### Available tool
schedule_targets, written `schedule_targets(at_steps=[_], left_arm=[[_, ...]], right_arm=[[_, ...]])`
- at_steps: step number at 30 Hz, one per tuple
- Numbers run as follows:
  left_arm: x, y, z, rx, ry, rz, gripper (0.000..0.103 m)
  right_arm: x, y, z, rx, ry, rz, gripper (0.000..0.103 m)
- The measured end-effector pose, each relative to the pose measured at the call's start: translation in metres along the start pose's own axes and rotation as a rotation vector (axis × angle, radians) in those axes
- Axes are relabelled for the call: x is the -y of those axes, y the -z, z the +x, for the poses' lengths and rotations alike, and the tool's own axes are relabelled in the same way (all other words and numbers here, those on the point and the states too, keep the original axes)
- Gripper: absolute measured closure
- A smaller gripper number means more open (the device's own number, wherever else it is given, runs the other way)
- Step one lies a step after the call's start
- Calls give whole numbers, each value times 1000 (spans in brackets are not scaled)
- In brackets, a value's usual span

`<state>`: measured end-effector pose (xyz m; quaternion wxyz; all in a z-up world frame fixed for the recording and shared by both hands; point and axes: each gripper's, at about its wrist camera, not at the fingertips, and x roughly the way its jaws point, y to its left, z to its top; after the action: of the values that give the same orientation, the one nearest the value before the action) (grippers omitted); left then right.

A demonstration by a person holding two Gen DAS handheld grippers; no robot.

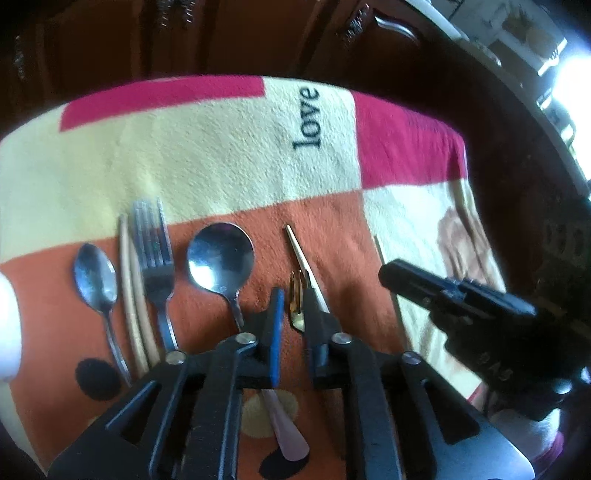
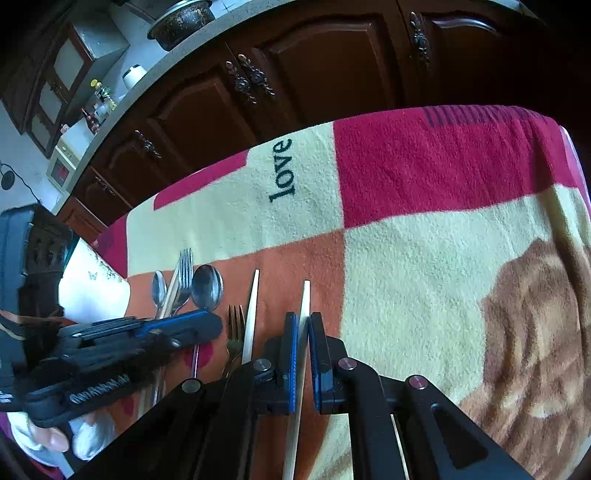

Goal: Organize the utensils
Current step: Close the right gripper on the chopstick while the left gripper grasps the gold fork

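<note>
My right gripper (image 2: pixel 303 343) has its fingers nearly closed around a pale chopstick (image 2: pixel 303 306) pointing toward 12 o'clock; a loose pinch could let it pivot. My left gripper (image 1: pixel 295 317), slightly open, straddles the gold fork (image 1: pixel 296 306) and risks nudging the neighbouring chopstick (image 1: pixel 301 254).

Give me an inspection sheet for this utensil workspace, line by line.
Surface: patchwork towel printed "love".
Job's things: small spoon, chopstick pair, silver fork, large spoon, gold fork, single chopstick lie in a row.
Clutter: nothing seen.
Grippers: left tongs open over the gold fork; right tongs shut on a chopstick.
Cables: nothing seen.
Surroundings: dark wood cabinets, pot on counter.
</note>
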<state>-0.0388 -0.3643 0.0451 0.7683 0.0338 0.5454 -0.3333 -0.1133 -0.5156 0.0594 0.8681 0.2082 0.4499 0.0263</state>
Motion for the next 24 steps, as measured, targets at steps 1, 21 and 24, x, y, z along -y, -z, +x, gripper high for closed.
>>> schedule_targets(at_steps=[1,21,24], left_arm=[[0,0,4,-8,4,5,91],[7,4,-16,62,28,97,103],[6,10,-31,81,38,99,103]], right_arm=[[3,2,-2,1,-5,2,97],[10,3,-5,19,-55,38,97],[1,5,-20,48,-58,28,97]])
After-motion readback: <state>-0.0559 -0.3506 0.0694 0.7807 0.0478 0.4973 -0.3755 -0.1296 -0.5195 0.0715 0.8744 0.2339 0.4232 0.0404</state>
